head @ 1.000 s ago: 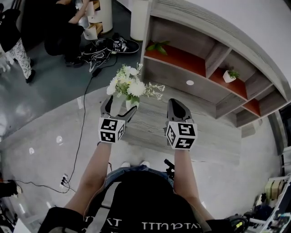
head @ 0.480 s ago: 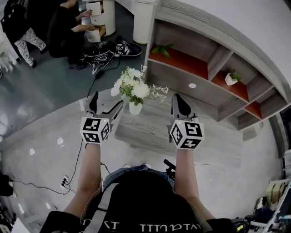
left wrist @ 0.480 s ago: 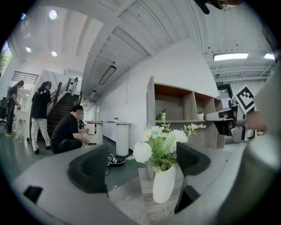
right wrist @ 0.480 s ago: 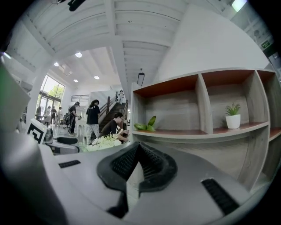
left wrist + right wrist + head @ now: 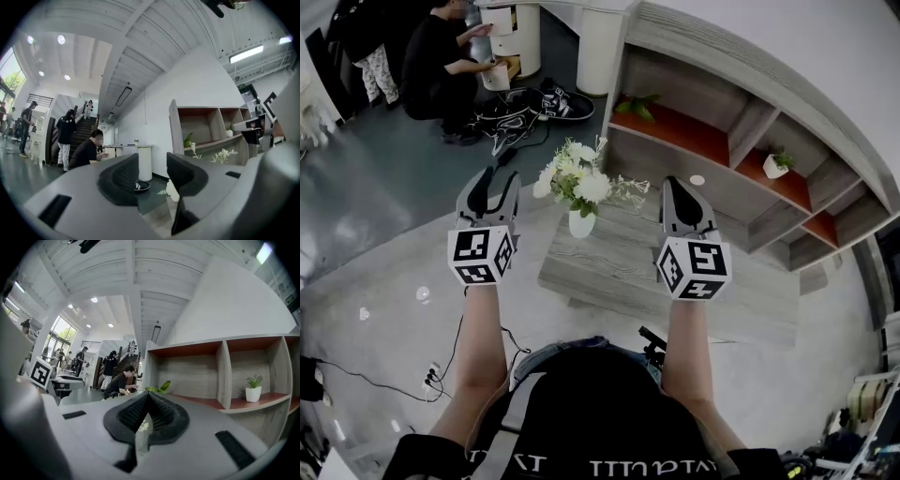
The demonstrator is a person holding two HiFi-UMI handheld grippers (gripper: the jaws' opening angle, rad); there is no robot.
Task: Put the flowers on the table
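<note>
The flowers (image 5: 575,176), white blooms with green leaves, stand upright in a small white vase (image 5: 580,223) at the near left corner of the low grey wooden table (image 5: 637,272). My left gripper (image 5: 494,178) hovers over the floor left of the vase, apart from it. Its jaws are closing with nothing between them, and a gap still shows in the left gripper view (image 5: 152,161), where sprigs of the flowers (image 5: 224,154) show to the right. My right gripper (image 5: 675,185) hangs over the table right of the flowers, its jaws shut and empty (image 5: 147,394).
A grey shelf unit with orange insides (image 5: 741,131) stands behind the table, holding a small potted plant (image 5: 776,159) and a leafy plant (image 5: 633,103). A person (image 5: 441,70) crouches on the floor at the back left near shoes (image 5: 553,94). A cable (image 5: 469,309) trails across the floor.
My left gripper, which stood around the vase, has let go and drawn back to the left, and its jaws have narrowed. The vase stays on the table. My right gripper has barely moved.
</note>
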